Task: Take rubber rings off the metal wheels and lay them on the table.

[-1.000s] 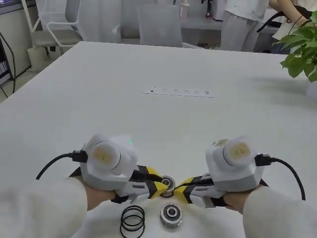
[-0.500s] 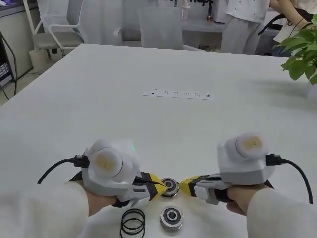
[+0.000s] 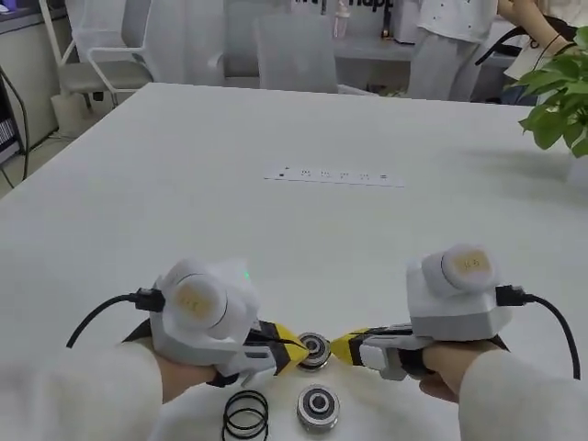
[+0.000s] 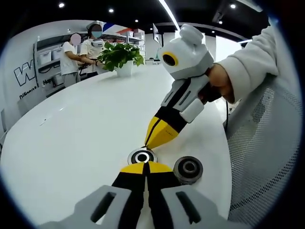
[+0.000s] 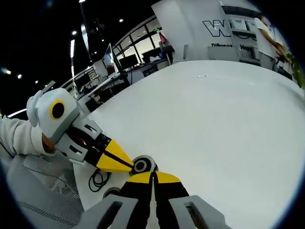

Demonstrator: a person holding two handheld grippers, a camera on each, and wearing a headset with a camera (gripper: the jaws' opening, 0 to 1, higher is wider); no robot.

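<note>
While the two tools point tip to tip low over the white counter [image 3: 276, 230], a small metal wheel [image 3: 314, 349] lies flat between them. The left hand-held gripper [image 3: 287, 345] comes in from the person's left side, and its yellow tips are touching the wheel's edge. In the left gripper view its two jaws are pressed together with just a thin dark line between them. The right hand-held gripper [image 3: 340, 347] comes in from the other side, and its yellow tips sit right by the same wheel. In the right gripper view its jaws are pressed together too. It may be that one tip has a bit of ring pinched, but the spot is too small to tell. A second metal wheel [image 3: 318, 405] lies flat on the counter, closer to the person and apart from the first one. Just beside it, on the left, some black rubber rings [image 3: 246, 413] lie flat in a little pile on the counter.
</note>
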